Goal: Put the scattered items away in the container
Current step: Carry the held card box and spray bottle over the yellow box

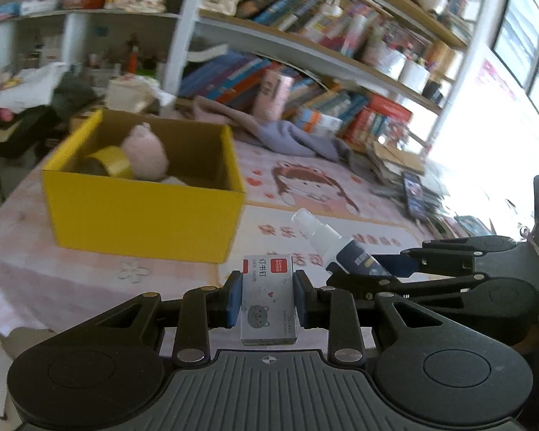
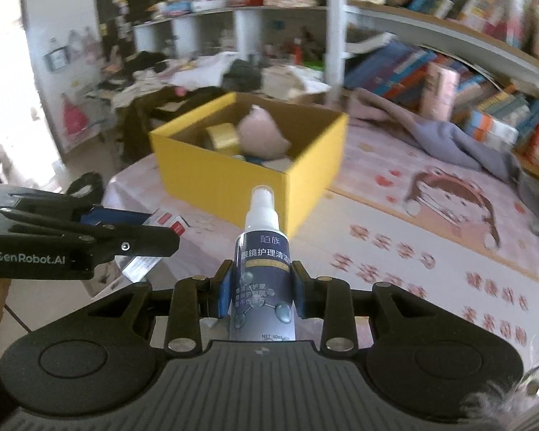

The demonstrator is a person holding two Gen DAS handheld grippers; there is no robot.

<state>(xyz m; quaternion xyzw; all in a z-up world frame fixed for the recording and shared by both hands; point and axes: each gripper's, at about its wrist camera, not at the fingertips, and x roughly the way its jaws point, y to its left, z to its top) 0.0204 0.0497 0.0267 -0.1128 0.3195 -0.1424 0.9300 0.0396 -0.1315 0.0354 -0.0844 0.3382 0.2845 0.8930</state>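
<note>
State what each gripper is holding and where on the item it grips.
The left gripper holds a staple box by its two long sides. The right gripper clamps a spray bottle around its labelled body, nozzle forward.

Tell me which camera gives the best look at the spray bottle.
The right wrist view: the spray bottle stands front and centre, clamped upright in the right hand-held gripper, label and nozzle clear. The left wrist view shows the bottle only from the side, tilted, its lower part hidden by that gripper's fingers.

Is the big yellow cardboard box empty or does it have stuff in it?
Not empty. The open yellow cardboard box already holds a fluffy pink plush toy and a yellow roll of tape; something pale lies beneath, too hidden to name.
</note>
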